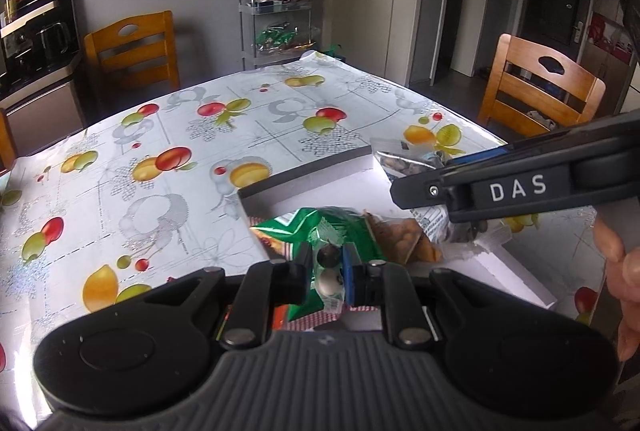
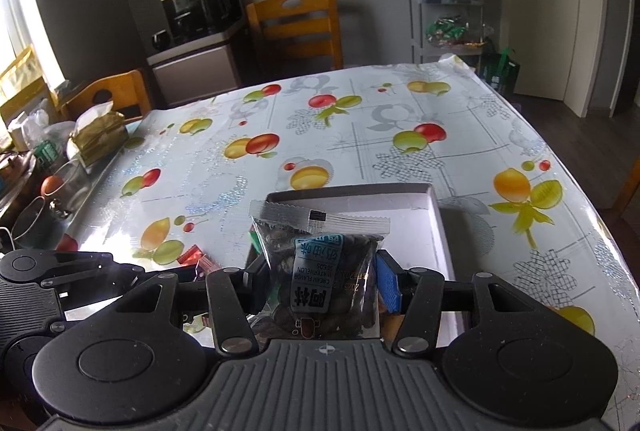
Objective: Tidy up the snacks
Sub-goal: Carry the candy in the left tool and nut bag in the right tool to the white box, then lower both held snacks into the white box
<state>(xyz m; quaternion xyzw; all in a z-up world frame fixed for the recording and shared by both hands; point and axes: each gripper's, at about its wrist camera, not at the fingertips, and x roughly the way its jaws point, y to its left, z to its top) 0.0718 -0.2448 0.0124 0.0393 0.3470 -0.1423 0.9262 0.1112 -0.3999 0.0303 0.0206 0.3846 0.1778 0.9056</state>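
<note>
My left gripper (image 1: 326, 265) is shut on a small green snack packet (image 1: 320, 231), which it holds over the near corner of a shallow white box with a grey rim (image 1: 304, 183). A pack of brown nuts (image 1: 404, 243) lies in the box just to the right. My right gripper (image 2: 320, 281) is shut on a clear bag of watermelon seeds with a blue label (image 2: 320, 263) and holds it above the same box (image 2: 436, 215). In the left wrist view, that right gripper (image 1: 424, 191) reaches in from the right with the seed bag (image 1: 404, 161).
The table wears a fruit-print cloth (image 2: 360, 127). Small red packets (image 2: 192, 255) lie left of the box. A tissue box (image 2: 98, 137) and clutter sit at the left edge. Wooden chairs (image 1: 540, 87), a wire snack cart (image 1: 276, 31) and a coffee machine (image 2: 200, 3) surround the table.
</note>
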